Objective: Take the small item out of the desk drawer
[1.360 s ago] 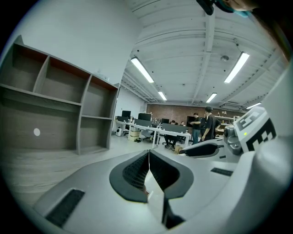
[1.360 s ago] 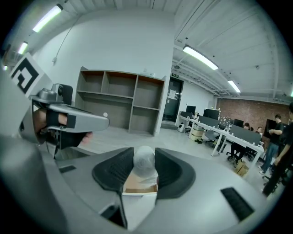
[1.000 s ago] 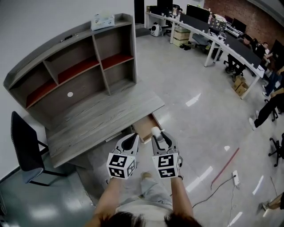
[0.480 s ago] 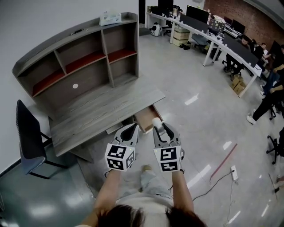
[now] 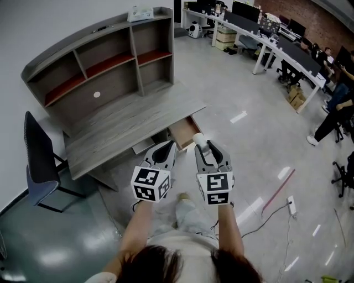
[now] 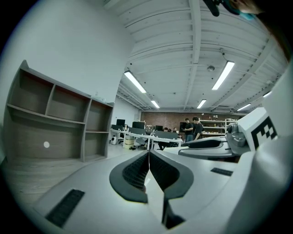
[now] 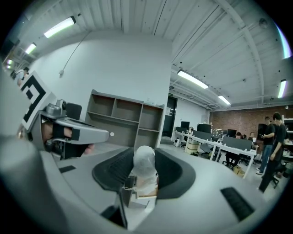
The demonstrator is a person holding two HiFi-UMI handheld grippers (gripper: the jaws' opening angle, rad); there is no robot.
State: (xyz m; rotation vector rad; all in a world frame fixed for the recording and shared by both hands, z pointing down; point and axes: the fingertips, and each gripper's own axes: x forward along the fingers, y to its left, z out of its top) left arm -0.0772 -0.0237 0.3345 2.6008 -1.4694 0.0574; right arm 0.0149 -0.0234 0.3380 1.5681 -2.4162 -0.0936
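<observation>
Your desk fills the upper left of the head view. It is one piece: a grey wooden worktop point(image 5: 127, 124) with a shelf unit point(image 5: 83, 37) standing along its back edge. I count five open compartments in the shelf unit: three in the upper row, one small one under the right one, and one wide one below. Some of the shelf boards look reddish. One round white dot point(image 5: 97, 94) sits on the back panel of the wide compartment. One pale box point(image 5: 140, 13) lies on top of the unit, at its right end.

One dark chair point(image 5: 36, 160) stands at the left edge of the frame, just beside the desk.

One drawer point(image 5: 182, 130) stands pulled out under the right front corner of the worktop. Its bottom shows a light wood colour, and I cannot tell more about its inside.

You hold two grippers, side by side at the centre of the frame. The left gripper point(image 5: 167, 146) has its fingers point(image 6: 132, 171) pressed together with nothing between them. The right gripper point(image 5: 202, 145) has its fingers point(image 7: 116, 171) pinching the one small white item point(image 7: 145, 162) with a rounded top. The item is outside the drawer, in the air just in front of it.
</observation>
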